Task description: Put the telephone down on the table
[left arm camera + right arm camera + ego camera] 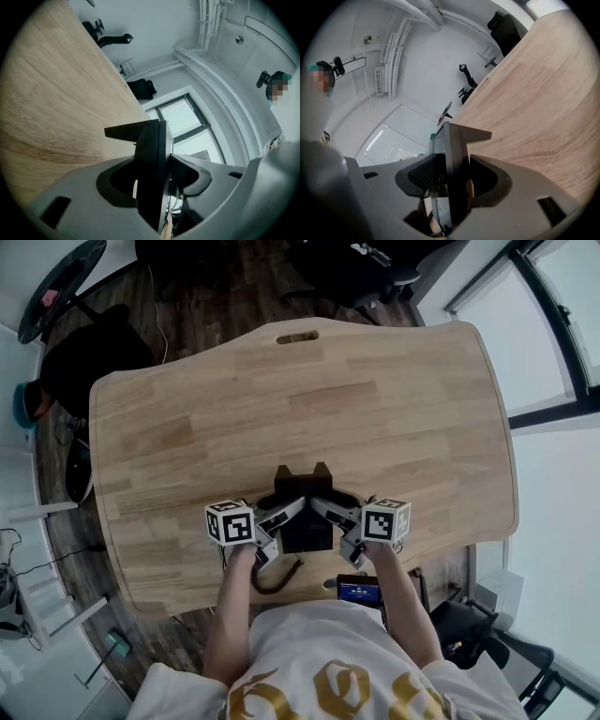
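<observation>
A black telephone hangs just over the near part of the wooden table, clamped from both sides. My left gripper is shut on its left edge and my right gripper on its right edge. In the left gripper view the telephone stands as a thin dark slab, pressed between the grey jaws of the left gripper. From the right gripper view the same telephone sits pinched in the right gripper. Below the telephone a dark cord curls toward the person.
Bare wood stretches ahead of the telephone to the far edge, where there is a cable slot. A small device with a blue screen sits by the table's near edge. Dark office chairs stand beyond the table, and windows are on the right.
</observation>
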`<state>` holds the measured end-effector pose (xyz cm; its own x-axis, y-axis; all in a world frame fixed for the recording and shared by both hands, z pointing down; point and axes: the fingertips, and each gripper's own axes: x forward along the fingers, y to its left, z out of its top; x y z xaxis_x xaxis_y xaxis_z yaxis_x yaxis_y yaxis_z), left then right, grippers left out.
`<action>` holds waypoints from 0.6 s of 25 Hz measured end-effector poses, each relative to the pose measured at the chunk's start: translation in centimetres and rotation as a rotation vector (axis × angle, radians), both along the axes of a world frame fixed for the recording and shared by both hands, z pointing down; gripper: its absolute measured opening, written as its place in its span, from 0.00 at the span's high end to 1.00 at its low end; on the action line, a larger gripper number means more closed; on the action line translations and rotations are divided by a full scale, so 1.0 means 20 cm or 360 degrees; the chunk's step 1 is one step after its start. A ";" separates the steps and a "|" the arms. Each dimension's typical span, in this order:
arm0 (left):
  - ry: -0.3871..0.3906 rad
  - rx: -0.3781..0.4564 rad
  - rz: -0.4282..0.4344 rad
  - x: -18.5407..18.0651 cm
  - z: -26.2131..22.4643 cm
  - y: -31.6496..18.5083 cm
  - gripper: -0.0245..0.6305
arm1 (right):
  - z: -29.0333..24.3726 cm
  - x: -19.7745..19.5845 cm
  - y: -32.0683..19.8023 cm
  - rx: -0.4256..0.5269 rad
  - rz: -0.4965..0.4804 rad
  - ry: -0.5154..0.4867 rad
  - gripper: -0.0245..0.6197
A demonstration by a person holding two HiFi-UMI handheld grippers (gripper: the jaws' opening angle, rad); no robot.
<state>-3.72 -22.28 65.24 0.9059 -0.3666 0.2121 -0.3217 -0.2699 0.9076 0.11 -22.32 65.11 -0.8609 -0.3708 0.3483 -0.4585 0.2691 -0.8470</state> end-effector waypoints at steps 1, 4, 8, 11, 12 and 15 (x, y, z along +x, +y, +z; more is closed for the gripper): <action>-0.0003 -0.0007 0.0001 0.00 0.01 0.00 0.64 | 0.01 0.00 0.00 -0.0008 -0.0001 0.0001 0.65; -0.0012 -0.0034 0.0002 0.00 0.03 0.00 0.64 | 0.03 0.00 0.00 -0.0036 0.0002 0.0003 0.65; -0.0015 -0.0046 0.0003 0.00 0.05 -0.01 0.64 | 0.05 0.00 -0.01 -0.0060 -0.0001 -0.0002 0.65; -0.0022 -0.0032 0.0021 0.00 0.06 -0.01 0.64 | 0.07 0.00 -0.01 -0.0082 -0.0014 -0.0024 0.65; -0.0019 -0.0031 0.0030 0.00 0.07 -0.01 0.64 | 0.07 0.00 -0.01 -0.0088 -0.0019 -0.0032 0.65; -0.0001 -0.0038 0.0044 0.00 0.07 -0.01 0.64 | 0.08 -0.01 -0.01 -0.0087 -0.0036 -0.0042 0.64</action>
